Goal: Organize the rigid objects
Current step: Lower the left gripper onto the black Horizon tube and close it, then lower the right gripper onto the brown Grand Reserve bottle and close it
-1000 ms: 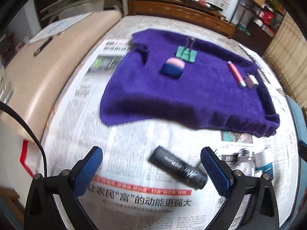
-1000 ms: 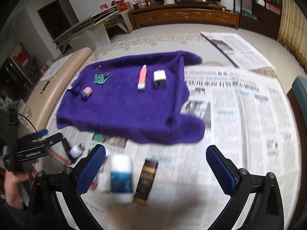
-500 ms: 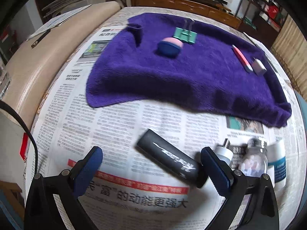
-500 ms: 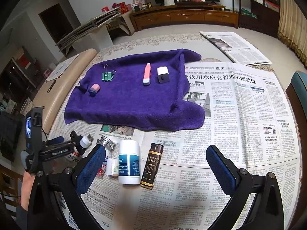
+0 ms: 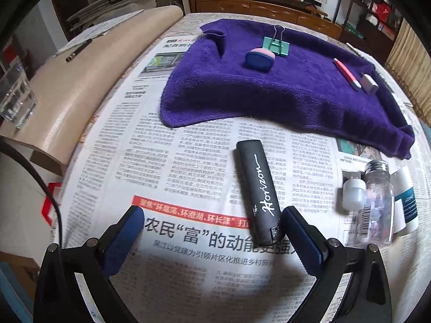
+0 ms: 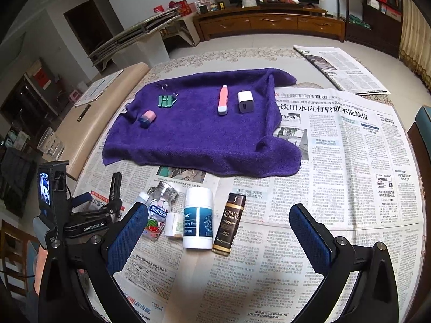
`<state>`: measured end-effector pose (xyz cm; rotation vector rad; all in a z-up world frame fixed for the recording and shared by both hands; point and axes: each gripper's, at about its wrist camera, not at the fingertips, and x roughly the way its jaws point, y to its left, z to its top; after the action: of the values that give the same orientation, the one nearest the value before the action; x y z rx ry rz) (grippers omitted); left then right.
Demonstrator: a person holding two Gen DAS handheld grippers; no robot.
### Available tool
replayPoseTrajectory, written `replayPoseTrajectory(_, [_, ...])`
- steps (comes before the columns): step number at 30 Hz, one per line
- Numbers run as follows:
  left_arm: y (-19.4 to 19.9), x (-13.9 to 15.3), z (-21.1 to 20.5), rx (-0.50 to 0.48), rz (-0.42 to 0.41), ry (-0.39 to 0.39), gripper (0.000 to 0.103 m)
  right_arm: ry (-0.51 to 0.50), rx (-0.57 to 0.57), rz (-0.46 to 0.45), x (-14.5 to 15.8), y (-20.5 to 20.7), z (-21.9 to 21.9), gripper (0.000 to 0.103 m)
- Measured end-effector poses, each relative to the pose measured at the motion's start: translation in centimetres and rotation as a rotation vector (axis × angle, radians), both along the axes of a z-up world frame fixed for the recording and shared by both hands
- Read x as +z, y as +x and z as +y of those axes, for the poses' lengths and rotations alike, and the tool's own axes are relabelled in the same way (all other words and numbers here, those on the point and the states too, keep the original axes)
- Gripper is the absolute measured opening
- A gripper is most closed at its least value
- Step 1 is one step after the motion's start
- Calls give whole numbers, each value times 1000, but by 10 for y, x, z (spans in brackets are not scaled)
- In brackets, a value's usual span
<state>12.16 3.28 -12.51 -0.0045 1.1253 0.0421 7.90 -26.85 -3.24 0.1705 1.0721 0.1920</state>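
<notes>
The black Horizon tube [image 5: 257,189] lies flat on the newspaper [image 5: 167,161] that covers the desk, its far end pointing toward the purple towel [image 5: 282,94]. Its near end sits just inside the right-hand pad of the left gripper [image 5: 211,226], apparently touching that pad (the contact itself is hard to confirm), while the other pad stands well apart from it. The jaws are spread wide and hold nothing.

To the tube's right, a small white bottle [image 5: 353,192], a clear bottle [image 5: 375,202] with a silver cap and a white tube with blue print [image 5: 405,199] lie close together. On the towel rest a pink-and-blue eraser [image 5: 259,58], a green binder clip [image 5: 276,45], a pink pen-like stick [image 5: 347,74] and a white charger [image 5: 369,83].

The right gripper [image 6: 218,231] hovers over the newspaper with jaws likewise wide apart and nothing between the pads; the white tube and a brown Grand Reserve bottle [image 6: 230,222] lie just beyond the gap. From this view the left gripper sits low at the desk's near left edge, tilted down toward the paper, with the person's hand [image 6: 40,258] partly visible behind it.
</notes>
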Motion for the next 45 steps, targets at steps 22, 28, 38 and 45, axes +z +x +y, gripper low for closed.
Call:
replayPoseTrajectory(22, [-7, 9, -29, -183, -113, -39, 25, -111, -62, 51, -51, -15, -25, 90])
replayPoseTrajectory(28, [-7, 9, -24, -199, -114, -65, 24, -174, -66, 37, -67, -4, -12, 90])
replayPoseTrajectory(38, [-6, 9, -20, -220, -110, -91, 24, -231, -73, 24, -81, 4, 10, 90])
replayPoseTrajectory(45, [-6, 9, -19, -227, -112, -93, 24, -234, -75, 17, -90, 7, 21, 90])
